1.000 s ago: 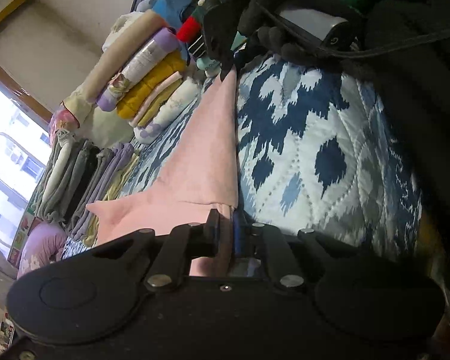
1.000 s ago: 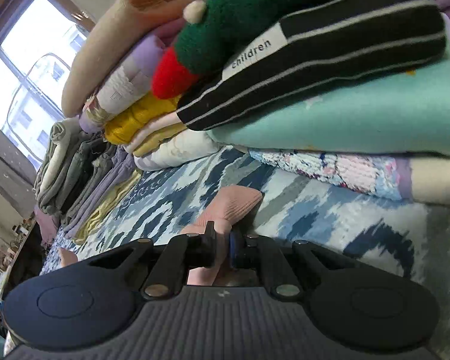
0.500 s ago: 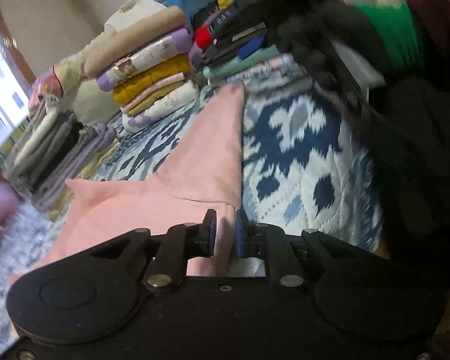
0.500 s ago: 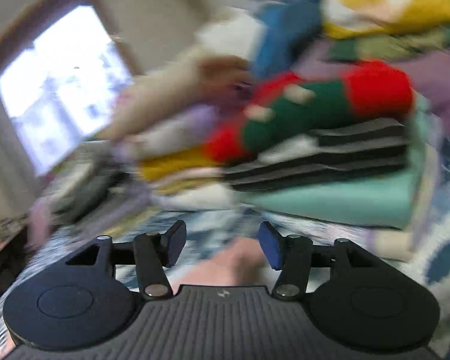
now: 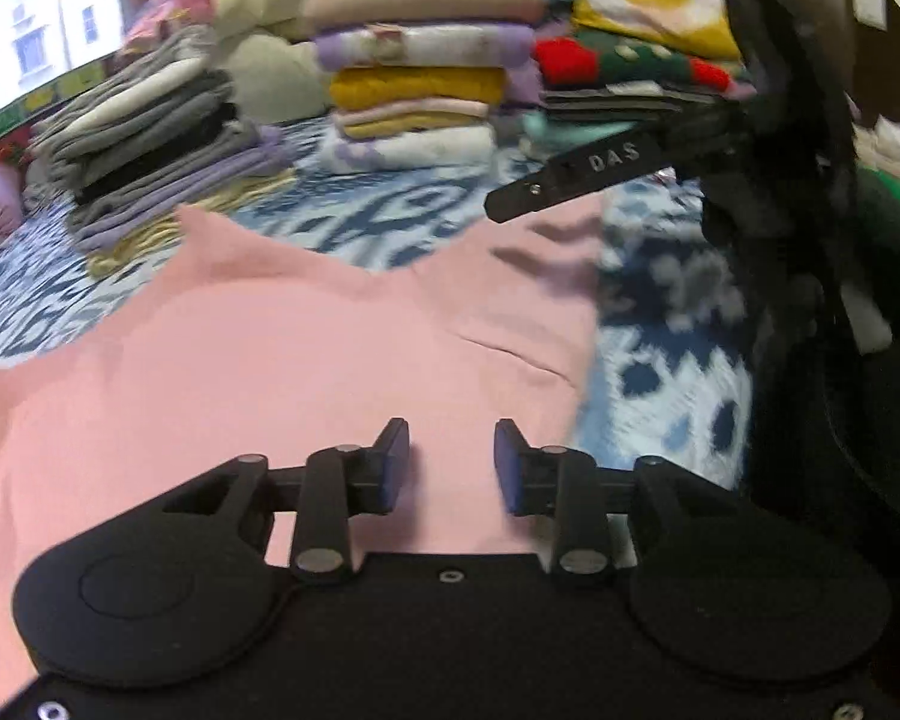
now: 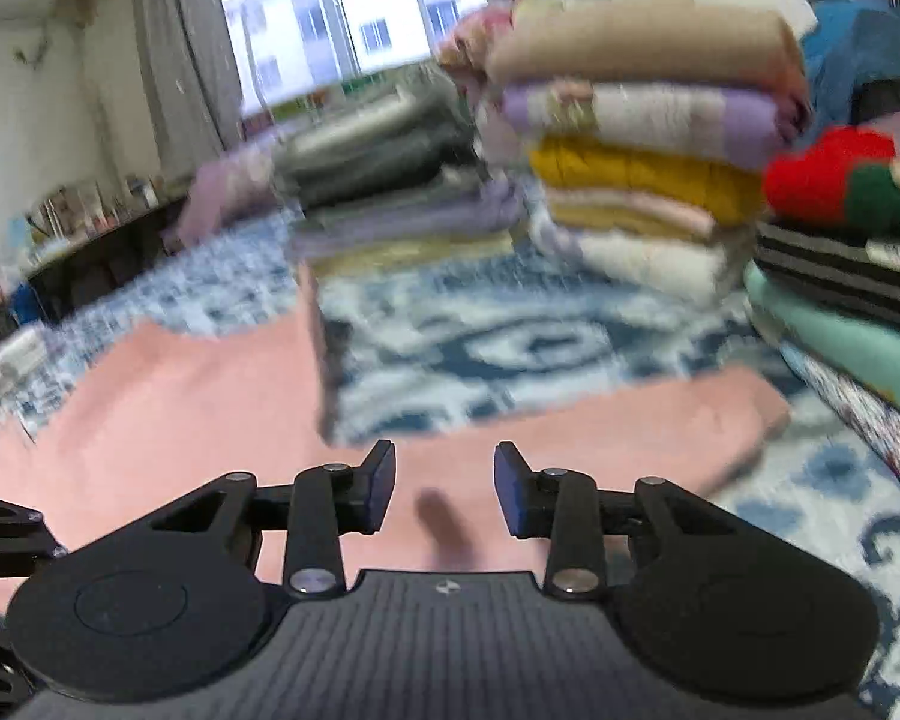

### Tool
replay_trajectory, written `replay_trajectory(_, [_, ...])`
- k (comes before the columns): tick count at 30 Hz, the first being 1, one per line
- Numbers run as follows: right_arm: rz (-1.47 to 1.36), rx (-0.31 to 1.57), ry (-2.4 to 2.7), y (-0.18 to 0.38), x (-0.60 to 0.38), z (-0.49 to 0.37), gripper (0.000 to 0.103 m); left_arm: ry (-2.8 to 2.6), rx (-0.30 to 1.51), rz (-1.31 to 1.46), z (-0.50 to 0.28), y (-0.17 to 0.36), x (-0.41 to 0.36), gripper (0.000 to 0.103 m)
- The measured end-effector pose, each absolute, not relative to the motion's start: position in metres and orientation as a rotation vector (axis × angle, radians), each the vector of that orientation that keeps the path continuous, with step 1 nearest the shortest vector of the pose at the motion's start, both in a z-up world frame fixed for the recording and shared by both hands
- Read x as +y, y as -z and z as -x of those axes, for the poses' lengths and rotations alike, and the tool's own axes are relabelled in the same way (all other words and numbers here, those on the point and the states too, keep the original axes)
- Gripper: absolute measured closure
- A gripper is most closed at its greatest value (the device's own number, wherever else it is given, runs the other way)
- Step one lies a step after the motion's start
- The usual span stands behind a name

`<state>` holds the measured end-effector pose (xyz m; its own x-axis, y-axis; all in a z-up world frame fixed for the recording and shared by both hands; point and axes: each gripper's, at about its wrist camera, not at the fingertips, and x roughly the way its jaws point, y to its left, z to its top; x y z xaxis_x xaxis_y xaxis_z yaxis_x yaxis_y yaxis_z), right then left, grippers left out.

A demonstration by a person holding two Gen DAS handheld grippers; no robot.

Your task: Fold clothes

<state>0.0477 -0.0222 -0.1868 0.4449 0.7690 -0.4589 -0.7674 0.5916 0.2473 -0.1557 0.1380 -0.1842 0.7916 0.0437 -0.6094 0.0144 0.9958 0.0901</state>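
A pink garment (image 5: 282,354) lies spread flat on the blue-and-white patterned bedspread (image 5: 342,222). My left gripper (image 5: 450,462) is open and empty just above its near part. The right gripper's body (image 5: 606,171) reaches in from the right over the garment's far right corner. In the right wrist view the same pink garment (image 6: 168,396) lies below and ahead, one part stretching right (image 6: 678,420). My right gripper (image 6: 444,489) is open and empty over it. Both views are blurred.
Stacks of folded clothes stand behind the garment: a grey and lilac stack (image 5: 156,144) at left, a beige, lilac and yellow stack (image 5: 414,72) in the middle, a red, green, striped and mint stack (image 6: 852,252) at right. A window (image 6: 342,18) is behind.
Both grippers have opened and let go of the pink garment, the right first, then the left. The garment now lies flat, and both cameras have swung upright.
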Motion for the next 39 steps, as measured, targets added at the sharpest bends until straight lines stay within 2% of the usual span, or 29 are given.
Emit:
replay_trajectory(5, [0.205, 0.567, -1.049, 0.17, 0.046, -0.031, 0.068, -0.137, 0.667, -0.06, 0.164, 0.178, 0.186, 0.073])
replay_trajectory(7, [0.286, 0.583, -1.096, 0.168, 0.078, -0.025, 0.073, -0.195, 0.666, -0.053, 0.168, 0.174, 0.207, 0.073])
replay_trajectory(11, [0.415, 0.621, -1.129, 0.164, 0.136, -0.03, 0.077, -0.282, 0.669, -0.045, 0.168, 0.163, 0.252, 0.073])
replay_trajectory(16, [0.487, 0.62, -1.16, 0.16, 0.178, -0.043, 0.079, -0.395, 0.665, -0.011, 0.159, 0.157, 0.329, 0.073])
replay_trajectory(20, [0.483, 0.627, -1.136, 0.165, 0.199, -0.072, 0.079, -0.439, 0.734, -0.06, 0.15, 0.174, 0.381, 0.073])
replay_trajectory(23, [0.431, 0.705, -1.083, 0.18, 0.201, -0.105, 0.088, -0.413, 0.761, 0.023, 0.148, 0.185, 0.414, 0.071])
replay_trajectory(25, [0.357, 0.75, -1.055, 0.189, 0.192, -0.124, 0.102, -0.387, 0.756, 0.101, 0.15, 0.185, 0.429, 0.07])
replay_trajectory(27, [0.266, 0.774, -1.052, 0.189, 0.181, -0.135, 0.102, -0.371, 0.747, 0.157, 0.154, 0.182, 0.436, 0.07])
replay_trajectory(31, [0.242, 0.777, -1.015, 0.19, 0.175, -0.138, 0.09, -0.365, 0.714, 0.201, 0.158, 0.173, 0.442, 0.073])
replay_trajectory(34, [0.205, 0.771, -1.037, 0.178, 0.179, -0.136, 0.088, -0.373, 0.691, 0.241, 0.156, 0.167, 0.451, 0.073])
replay_trajectory(35, [0.206, 0.773, -1.039, 0.175, 0.183, -0.136, 0.084, -0.374, 0.689, 0.283, 0.153, 0.169, 0.459, 0.073])
replay_trajectory(36, [0.212, 0.786, -1.039, 0.174, 0.189, -0.139, 0.072, -0.377, 0.692, 0.315, 0.151, 0.172, 0.465, 0.073])
replay_trajectory(37, [0.217, 0.799, -1.041, 0.175, 0.195, -0.141, 0.068, -0.382, 0.696, 0.342, 0.148, 0.174, 0.471, 0.072])
replay_trajectory(39, [0.231, 0.832, -1.041, 0.182, 0.205, -0.148, 0.072, -0.404, 0.7, 0.37, 0.144, 0.182, 0.48, 0.072])
